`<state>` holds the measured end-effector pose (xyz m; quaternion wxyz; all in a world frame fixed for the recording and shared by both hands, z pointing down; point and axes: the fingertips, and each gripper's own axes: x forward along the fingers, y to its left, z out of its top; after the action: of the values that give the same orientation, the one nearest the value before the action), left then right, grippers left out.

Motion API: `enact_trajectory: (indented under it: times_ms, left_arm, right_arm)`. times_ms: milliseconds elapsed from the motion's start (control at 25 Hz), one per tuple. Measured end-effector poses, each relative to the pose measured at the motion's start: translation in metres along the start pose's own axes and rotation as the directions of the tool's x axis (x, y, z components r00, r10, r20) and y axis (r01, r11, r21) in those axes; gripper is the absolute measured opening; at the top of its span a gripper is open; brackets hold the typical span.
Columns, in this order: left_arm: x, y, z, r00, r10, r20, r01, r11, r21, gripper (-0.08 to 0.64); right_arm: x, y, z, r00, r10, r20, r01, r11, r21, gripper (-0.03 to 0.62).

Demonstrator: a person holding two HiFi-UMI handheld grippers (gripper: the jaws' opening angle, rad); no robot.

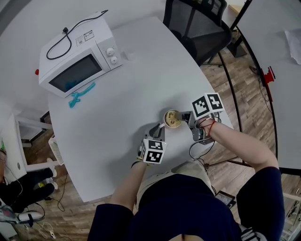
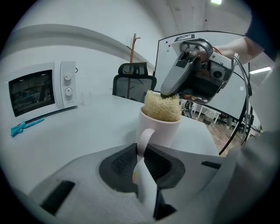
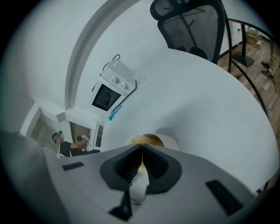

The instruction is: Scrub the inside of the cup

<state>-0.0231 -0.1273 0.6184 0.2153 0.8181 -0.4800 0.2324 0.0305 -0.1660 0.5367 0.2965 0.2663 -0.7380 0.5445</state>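
Lighting's bright, even and soft, prob. from ceiling fixtures; one lit panel (image 2: 215,2) shows at the top of my left gripper view. White table (image 1: 117,94) reads bright w/o blowing out. Shadows are faint, just a soft one beside the cup (image 3: 170,142) in my right gripper view. Head view's sharp, but lines bow toward the edges. Both gripper views are fisheye w/ black corners. Bodies of my left gripper (image 2: 140,153) and right gripper (image 3: 141,153), right at the lens, go blurry. The scrubber (image 2: 162,105) fibres look crisp. Microwave (image 2: 39,89) window carries dim reflections.
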Motion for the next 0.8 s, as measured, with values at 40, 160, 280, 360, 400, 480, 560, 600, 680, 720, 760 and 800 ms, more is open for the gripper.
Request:
enact_trajectory:
  times_ms: [40, 160, 280, 360, 400, 480, 560, 600, 680, 720, 760, 800]
  left_arm:
    - [0.000, 0.000, 0.000, 1.000, 0.000, -0.001, 0.000, 1.000, -0.001, 0.049]
    - [0.000, 0.000, 0.000, 1.000, -0.001, -0.002, 0.001, 1.000, -0.003, 0.049]
    - [0.000, 0.000, 0.001, 1.000, -0.001, -0.001, 0.001, 1.000, -0.001, 0.049]
    - [0.000, 0.000, 0.001, 1.000, -0.003, -0.001, 0.003, 1.000, 0.003, 0.049]
    - [0.000, 0.000, 0.001, 1.000, -0.004, -0.002, 0.004, 1.000, 0.005, 0.049]
    - [0.000, -0.001, 0.000, 1.000, -0.006, -0.004, 0.006, 1.000, 0.008, 0.049]
    - [-0.001, 0.000, 0.000, 1.000, -0.007, -0.007, 0.007, 1.000, 0.013, 0.049]
    - [-0.001, 0.000, -0.001, 1.000, -0.008, -0.008, 0.009, 1.000, 0.015, 0.049]
    - [-0.001, -0.001, -0.001, 1.000, -0.012, -0.010, 0.012, 1.000, 0.021, 0.049]
    - [-0.001, -0.001, -0.001, 1.000, -0.014, -0.010, 0.015, 1.000, 0.024, 0.049]
    - [-0.001, -0.002, -0.001, 1.000, -0.016, -0.011, 0.016, 1.000, 0.026, 0.049]
    - [-0.001, -0.001, -0.002, 1.000, -0.018, -0.012, 0.018, 0.999, 0.028, 0.049]
  right_arm:
    - [-0.003, 0.002, 0.000, 1.000, 0.002, 0.006, -0.002, 1.000, -0.004, 0.031]
    - [-0.012, 0.007, 0.002, 1.000, 0.008, 0.029, -0.007, 1.000, -0.013, 0.031]
    - [-0.020, 0.013, 0.003, 0.998, 0.018, 0.054, -0.018, 1.000, -0.015, 0.031]
    - [-0.027, 0.018, 0.004, 0.997, 0.025, 0.073, -0.024, 1.000, -0.018, 0.031]
    - [-0.030, 0.020, 0.005, 0.996, 0.029, 0.084, -0.028, 0.999, -0.021, 0.031]
    - [-0.036, 0.024, 0.006, 0.994, 0.035, 0.104, -0.032, 0.999, -0.027, 0.031]
    - [-0.040, 0.026, 0.008, 0.992, 0.029, 0.120, -0.025, 0.999, -0.034, 0.031]
    - [-0.042, 0.027, 0.008, 0.992, 0.022, 0.126, -0.018, 0.999, -0.039, 0.031]
    - [-0.045, 0.027, 0.007, 0.990, 0.016, 0.137, -0.010, 0.999, -0.044, 0.031]
    - [-0.046, 0.028, 0.006, 0.990, 0.016, 0.144, -0.009, 0.999, -0.043, 0.031]
    - [-0.047, 0.029, 0.005, 0.988, 0.016, 0.151, -0.010, 0.999, -0.041, 0.031]
    - [-0.049, 0.029, 0.004, 0.987, 0.017, 0.158, -0.011, 0.999, -0.039, 0.031]
